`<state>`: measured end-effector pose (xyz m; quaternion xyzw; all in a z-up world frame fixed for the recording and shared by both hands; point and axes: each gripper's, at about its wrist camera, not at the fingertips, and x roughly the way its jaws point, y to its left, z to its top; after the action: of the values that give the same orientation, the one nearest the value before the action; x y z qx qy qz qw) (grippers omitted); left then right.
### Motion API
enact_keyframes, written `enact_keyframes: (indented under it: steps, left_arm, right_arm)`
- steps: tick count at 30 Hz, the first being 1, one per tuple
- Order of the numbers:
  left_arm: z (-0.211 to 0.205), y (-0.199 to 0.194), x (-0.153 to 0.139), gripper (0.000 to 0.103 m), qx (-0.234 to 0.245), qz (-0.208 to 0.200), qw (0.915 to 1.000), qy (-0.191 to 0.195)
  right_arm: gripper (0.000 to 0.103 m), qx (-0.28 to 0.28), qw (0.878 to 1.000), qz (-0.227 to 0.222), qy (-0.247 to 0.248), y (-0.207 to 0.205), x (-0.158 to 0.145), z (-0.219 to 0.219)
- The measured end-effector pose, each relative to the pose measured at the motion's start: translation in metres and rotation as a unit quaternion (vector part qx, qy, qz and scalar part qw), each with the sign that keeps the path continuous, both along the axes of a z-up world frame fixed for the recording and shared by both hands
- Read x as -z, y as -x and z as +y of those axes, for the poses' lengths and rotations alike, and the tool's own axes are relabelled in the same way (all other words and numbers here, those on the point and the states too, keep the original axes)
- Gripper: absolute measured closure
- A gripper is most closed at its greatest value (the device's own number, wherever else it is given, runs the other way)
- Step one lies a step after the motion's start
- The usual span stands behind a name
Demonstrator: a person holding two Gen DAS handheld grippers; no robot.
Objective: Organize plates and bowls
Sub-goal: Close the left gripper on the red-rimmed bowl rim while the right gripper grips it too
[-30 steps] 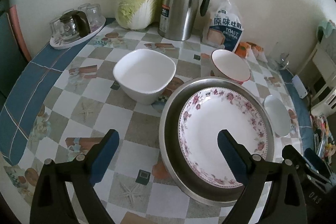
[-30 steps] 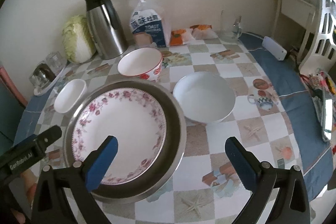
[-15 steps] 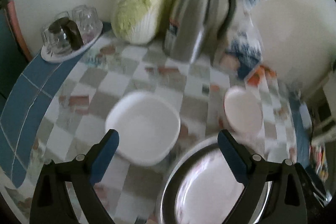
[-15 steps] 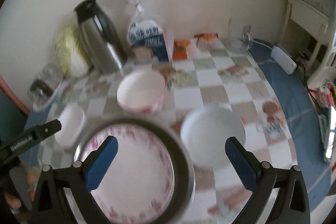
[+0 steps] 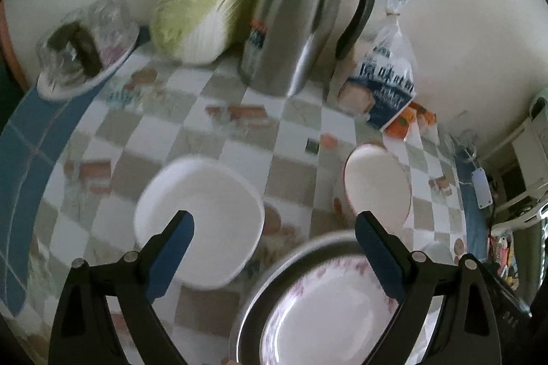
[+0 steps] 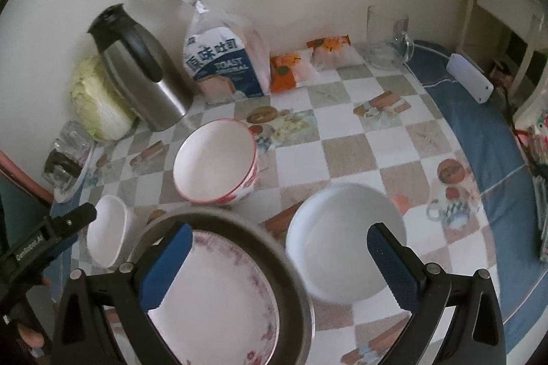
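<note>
Grippers: left gripper (image 5: 274,248) and right gripper (image 6: 275,265) both with jaws spread wide, nothing between the blue pads, hovering above the table (image 6: 373,146).
Landmark: metal tray (image 6: 291,265), round, at the near edge of the checkered table, under both grippers.
Floral plate (image 6: 212,296): lying flat inside the metal tray, pink flower rim showing.
Square white bowl (image 5: 202,221): just left of the metal tray, upright, seen between the left gripper's pads.
Round white bowl (image 6: 342,241): just right of the metal tray, upright, nearly touching its rim; touching or not, cannot tell.
Red-rimmed bowl (image 6: 215,159): just behind the metal tray, upright.
Thermos jug (image 6: 140,70): well behind the tray, by the wall.
Cabbage (image 5: 202,2): left of the jug, against the wall.
Toast bag (image 6: 222,60): right of the jug.
Glass mug (image 6: 387,36): far behind and right of the tray.
Left view: blurred.
</note>
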<state>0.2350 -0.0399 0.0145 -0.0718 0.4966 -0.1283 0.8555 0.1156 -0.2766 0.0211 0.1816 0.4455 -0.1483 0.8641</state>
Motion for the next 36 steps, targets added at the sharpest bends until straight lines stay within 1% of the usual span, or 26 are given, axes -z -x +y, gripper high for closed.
enact_keyframes:
  steps: [2, 3, 4, 5, 6, 8, 10, 12, 14, 17, 19, 20, 21, 23, 25, 26, 27, 28, 30, 31, 33, 34, 35, 36]
  left_arm:
    - [-0.008, -0.013, -0.006, 0.008, 0.008, -0.016, 0.9998, 0.004]
    - [-0.011, -0.018, -0.006, 0.008, 0.011, -0.017, 0.9998, 0.005]
    - [-0.017, -0.027, -0.004, 0.008, 0.019, -0.01, 0.9998, 0.007]
    - [-0.024, -0.036, 0.001, 0.008, 0.028, 0.005, 0.9996, 0.007]
    - [-0.031, -0.044, 0.007, 0.008, 0.037, 0.022, 0.9991, 0.005]
    - [-0.042, -0.055, 0.016, 0.008, 0.047, 0.041, 0.998, 0.008]
    - [-0.053, -0.065, 0.026, 0.008, 0.053, 0.051, 0.9973, 0.005]
    - [-0.063, -0.071, 0.037, 0.008, 0.058, 0.063, 0.9963, -0.004]
    - [-0.073, -0.076, 0.049, 0.008, 0.066, 0.077, 0.9947, -0.013]
    - [-0.085, -0.078, 0.058, 0.008, 0.081, 0.079, 0.9935, -0.015]
    - [-0.092, -0.078, 0.061, 0.009, 0.09, 0.081, 0.9925, -0.013]
    - [-0.096, -0.078, 0.063, 0.013, 0.094, 0.084, 0.9919, -0.015]
    - [-0.099, -0.079, 0.064, 0.023, 0.098, 0.086, 0.9913, -0.016]
    - [-0.107, -0.08, 0.069, 0.033, 0.106, 0.092, 0.9898, -0.024]
    - [-0.111, -0.08, 0.073, 0.034, 0.11, 0.099, 0.9888, -0.023]
    - [-0.113, -0.08, 0.075, 0.036, 0.111, 0.102, 0.9883, -0.022]
    - [-0.114, -0.08, 0.077, 0.04, 0.112, 0.106, 0.9879, -0.021]
    - [-0.116, -0.08, 0.079, 0.043, 0.112, 0.111, 0.9873, -0.021]
    - [-0.118, -0.08, 0.084, 0.055, 0.115, 0.118, 0.9861, -0.018]
    - [-0.118, -0.079, 0.086, 0.057, 0.115, 0.12, 0.986, -0.016]
    - [-0.118, -0.079, 0.089, 0.067, 0.114, 0.124, 0.9857, -0.013]
    - [-0.118, -0.079, 0.091, 0.07, 0.113, 0.126, 0.9855, -0.012]
    - [-0.117, -0.079, 0.092, 0.077, 0.112, 0.127, 0.9854, -0.01]
    - [-0.117, -0.079, 0.093, 0.081, 0.113, 0.129, 0.9852, -0.008]
  right_arm:
    - [0.0, -0.001, 1.0, 0.006, 0.017, -0.013, -0.005, -0.006]
    - [0.0, -0.006, 1.0, 0.009, 0.015, -0.022, -0.005, -0.01]
    - [0.0, -0.01, 1.0, 0.012, 0.008, -0.029, -0.003, -0.013]
    - [0.0, -0.012, 1.0, 0.017, -0.002, -0.037, 0.0, -0.017]
    - [0.0, -0.012, 1.0, 0.025, -0.011, -0.047, 0.005, -0.021]
    - [0.001, -0.012, 0.999, 0.037, -0.024, -0.063, 0.017, -0.026]
    - [0.006, -0.014, 0.998, 0.048, -0.037, -0.075, 0.03, -0.028]
    - [0.015, -0.014, 0.997, 0.06, -0.046, -0.087, 0.045, -0.03]
    - [0.021, -0.013, 0.996, 0.07, -0.054, -0.095, 0.06, -0.032]
    - [0.03, -0.02, 0.994, 0.078, -0.068, -0.103, 0.076, -0.031]
    - [0.035, -0.024, 0.994, 0.084, -0.067, -0.107, 0.083, -0.029]
    - [0.039, -0.027, 0.994, 0.086, -0.066, -0.109, 0.087, -0.028]
    - [0.042, -0.03, 0.993, 0.09, -0.066, -0.111, 0.091, -0.027]
    - [0.048, -0.035, 0.992, 0.096, -0.069, -0.114, 0.097, -0.025]
    - [0.052, -0.041, 0.992, 0.095, -0.067, -0.116, 0.097, -0.023]
    - [0.058, -0.047, 0.992, 0.094, -0.066, -0.117, 0.097, -0.021]
    - [0.062, -0.054, 0.992, 0.091, -0.07, -0.117, 0.097, -0.02]
    - [0.064, -0.056, 0.992, 0.09, -0.072, -0.118, 0.097, -0.019]
    - [0.071, -0.061, 0.991, 0.089, -0.075, -0.118, 0.097, -0.017]
    - [0.073, -0.063, 0.991, 0.087, -0.076, -0.118, 0.097, -0.016]
    - [0.078, -0.069, 0.991, 0.085, -0.078, -0.118, 0.097, -0.014]
    - [0.079, -0.072, 0.991, 0.084, -0.079, -0.119, 0.097, -0.013]
    - [0.08, -0.075, 0.991, 0.084, -0.079, -0.119, 0.098, -0.011]
    - [0.08, -0.075, 0.991, 0.084, -0.078, -0.121, 0.099, -0.01]
